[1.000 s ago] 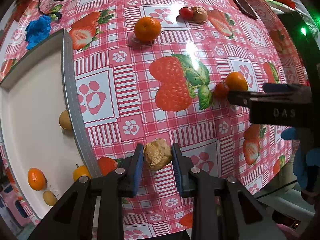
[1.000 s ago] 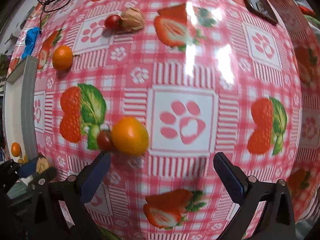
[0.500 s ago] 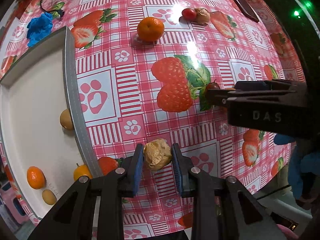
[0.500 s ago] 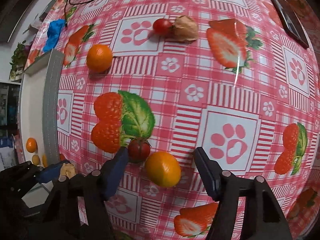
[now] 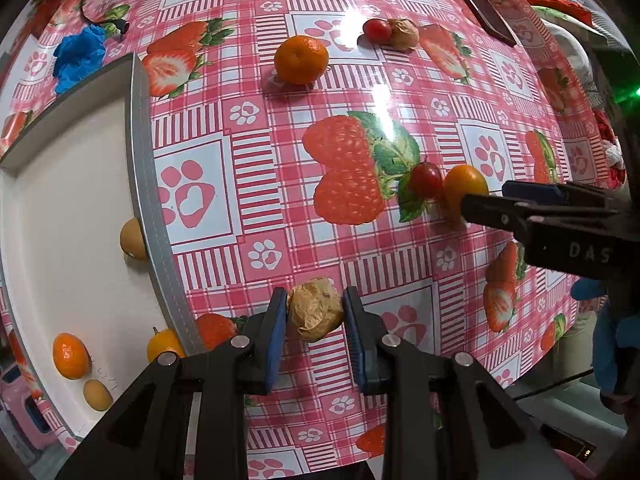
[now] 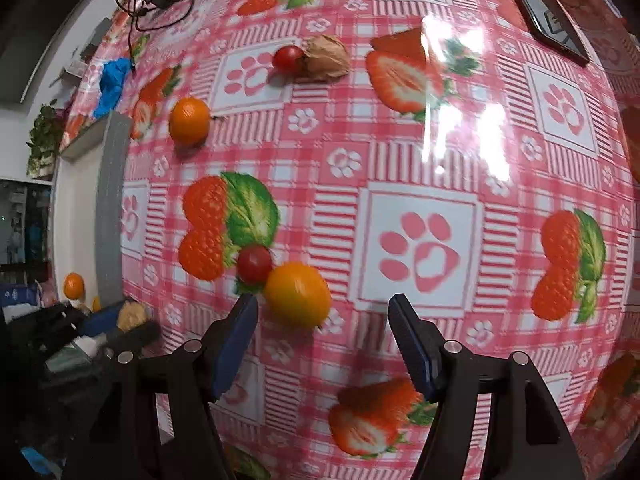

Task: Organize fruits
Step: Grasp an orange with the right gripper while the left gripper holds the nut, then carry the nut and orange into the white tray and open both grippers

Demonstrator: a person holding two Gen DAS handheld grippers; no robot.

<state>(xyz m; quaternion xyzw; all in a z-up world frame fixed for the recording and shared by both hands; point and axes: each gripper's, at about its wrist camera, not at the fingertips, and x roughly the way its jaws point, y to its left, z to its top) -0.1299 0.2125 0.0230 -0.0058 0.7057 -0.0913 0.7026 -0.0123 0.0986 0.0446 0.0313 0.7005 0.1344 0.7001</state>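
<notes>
While the papery husked fruit (image 5: pixel 315 314) is clamped between the closed pads of the left gripper (image 5: pixel 315 320) just beside the white tray (image 5: pixel 138 136), ready for transfer, the right gripper (image 6: pixel 322 332) is held half-open, empty, before the orange fruit (image 6: pixel 297 294), well apart from the tray. Tray contents are shown only in the left view.

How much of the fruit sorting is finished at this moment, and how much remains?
Done: four small fruits lie in the white tray. In hand: the left gripper is shut on a papery husk fruit; the right gripper is open just before the yellow-orange fruit, not gripping it. Left on the table: that fruit, the cherry tomato touching it, the mandarin, and another tomato with a husk fruit.
</notes>
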